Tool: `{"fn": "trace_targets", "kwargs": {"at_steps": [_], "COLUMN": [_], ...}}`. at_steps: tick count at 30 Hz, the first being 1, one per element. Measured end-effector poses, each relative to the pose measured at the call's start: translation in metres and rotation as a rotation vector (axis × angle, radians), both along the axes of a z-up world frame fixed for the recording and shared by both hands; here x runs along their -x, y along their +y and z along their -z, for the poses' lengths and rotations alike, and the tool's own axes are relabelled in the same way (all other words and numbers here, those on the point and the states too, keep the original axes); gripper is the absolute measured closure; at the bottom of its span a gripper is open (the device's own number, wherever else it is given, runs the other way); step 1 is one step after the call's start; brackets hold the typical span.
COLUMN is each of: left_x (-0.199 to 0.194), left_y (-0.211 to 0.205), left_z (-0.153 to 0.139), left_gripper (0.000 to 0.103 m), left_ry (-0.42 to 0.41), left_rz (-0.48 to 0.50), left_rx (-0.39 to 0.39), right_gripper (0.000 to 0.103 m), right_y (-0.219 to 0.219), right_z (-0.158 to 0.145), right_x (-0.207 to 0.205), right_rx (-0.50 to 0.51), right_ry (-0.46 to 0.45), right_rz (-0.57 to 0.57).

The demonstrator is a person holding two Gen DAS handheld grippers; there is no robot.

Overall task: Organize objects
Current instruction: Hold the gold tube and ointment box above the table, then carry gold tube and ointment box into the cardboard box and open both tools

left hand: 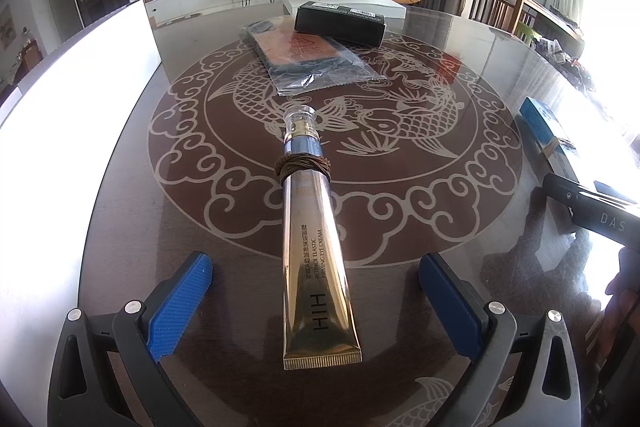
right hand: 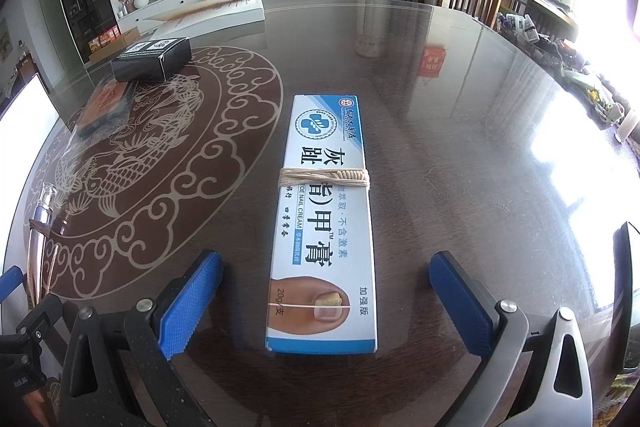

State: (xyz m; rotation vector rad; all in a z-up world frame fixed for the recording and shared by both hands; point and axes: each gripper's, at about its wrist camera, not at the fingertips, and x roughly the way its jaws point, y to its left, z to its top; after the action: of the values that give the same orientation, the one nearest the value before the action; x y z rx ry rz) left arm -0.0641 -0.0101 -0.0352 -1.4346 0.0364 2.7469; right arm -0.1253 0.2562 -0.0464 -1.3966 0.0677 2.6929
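While both tools wait over a glass-topped table patterned with carp, the scene is read from its left side, where the left gripper is seen spread wide, gripping nothing, its blue pads set to either side of the crimped end of a gold eye-cream tube that lies flat and points away, a coil of brown cord wound around its neck. Beyond the tube's cap, a foil-wrapped packet is seen with a black box resting partly on it. Further right, the right gripper is likewise held released and empty, straddling the near end of a blue-and-white nail cream box bound with pale string about its middle. Neither item is yet touched. A clean pickup is judged to depend on each tool being lowered level, centred on its item, and closed across the narrow sides; the tube's tapered body is likely to slip, so a grip nearer its thicker middle is advised, while the carton is best squeezed gently to avoid crushing.
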Motion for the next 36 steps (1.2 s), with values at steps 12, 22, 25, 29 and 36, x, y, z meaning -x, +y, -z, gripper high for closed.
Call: {"fn": "trace_targets", "kwargs": {"at_steps": [12, 22, 25, 29, 36], "left_x": [0.0, 0.016, 0.023, 0.027, 0.047], "left_y": [0.0, -0.006, -0.018, -0.01, -0.01], "left_z": [0.0, -0.004, -0.005, -0.004, -0.009], "left_gripper": [0.0, 0.0, 0.0, 0.015, 0.073], "left_ry": [0.0, -0.147, -0.148, -0.104, -0.004], "left_rz": [0.0, 0.094, 0.064, 0.087, 0.102], "left_rx": [0.0, -0.008, -0.052, 0.015, 0.007], "right_gripper": [0.0, 0.0, 0.0, 0.0, 0.0], "right_y": [0.0, 0.0, 0.0, 0.0, 0.007], "right_z": [0.0, 0.0, 0.0, 0.0, -0.004], "right_x": [0.0, 0.0, 0.0, 0.0, 0.017], "right_rx": [0.0, 0.0, 0.0, 0.001, 0.038], "right_ry": [0.0, 0.0, 0.0, -0.001, -0.129], "right_rz": [0.0, 0.001, 0.001, 0.001, -0.044]}}
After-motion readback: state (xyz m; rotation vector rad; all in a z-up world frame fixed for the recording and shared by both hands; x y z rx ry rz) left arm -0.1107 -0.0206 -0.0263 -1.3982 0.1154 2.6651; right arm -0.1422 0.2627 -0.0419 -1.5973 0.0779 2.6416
